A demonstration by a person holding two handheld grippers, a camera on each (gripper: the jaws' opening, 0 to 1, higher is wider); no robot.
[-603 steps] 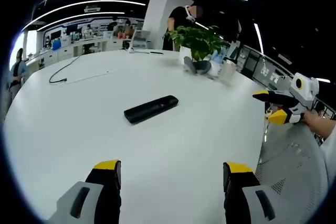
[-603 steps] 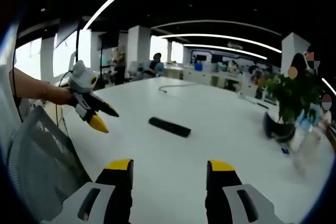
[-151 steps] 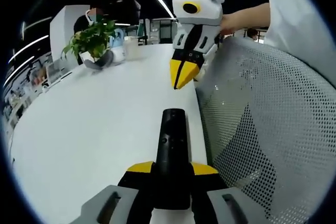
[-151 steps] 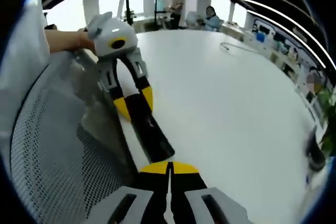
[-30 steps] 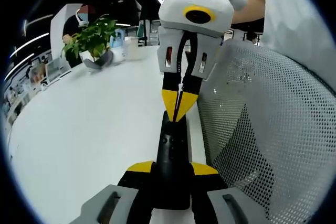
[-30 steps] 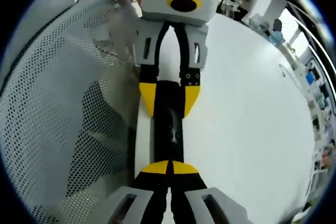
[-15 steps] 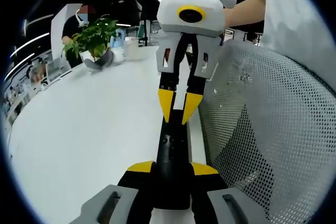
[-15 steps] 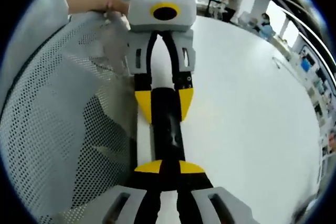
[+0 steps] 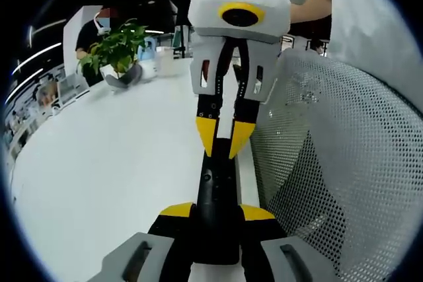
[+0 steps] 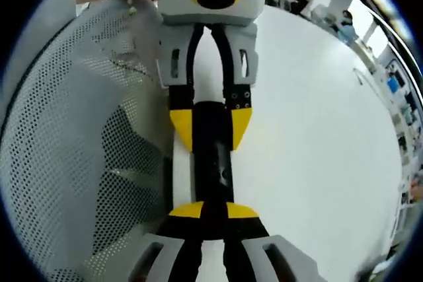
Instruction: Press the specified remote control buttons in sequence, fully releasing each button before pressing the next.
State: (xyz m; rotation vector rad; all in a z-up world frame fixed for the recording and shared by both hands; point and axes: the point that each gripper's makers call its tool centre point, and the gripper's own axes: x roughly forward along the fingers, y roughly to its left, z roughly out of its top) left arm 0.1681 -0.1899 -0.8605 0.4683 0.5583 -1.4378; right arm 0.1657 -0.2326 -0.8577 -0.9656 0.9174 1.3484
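White bench point(image 9: 106, 163), black remote control point(image 9: 217, 196) at its edge beside mesh chair point(image 9: 330, 183).
Left gripper point(image 9: 216, 219) fingers clenched on remote's near end; right gripper point(image 9: 223, 142), 12 o'clock, fingers slightly parted over far end. Judgement: close fingers, press squarely, lift fully clear.

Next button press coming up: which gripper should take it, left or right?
Right, probably. The left gripper is clamped on the remote, steadying it; the right gripper hangs at its far end, jaws slightly apart, free to press.

No text, label or number is clear enough to read
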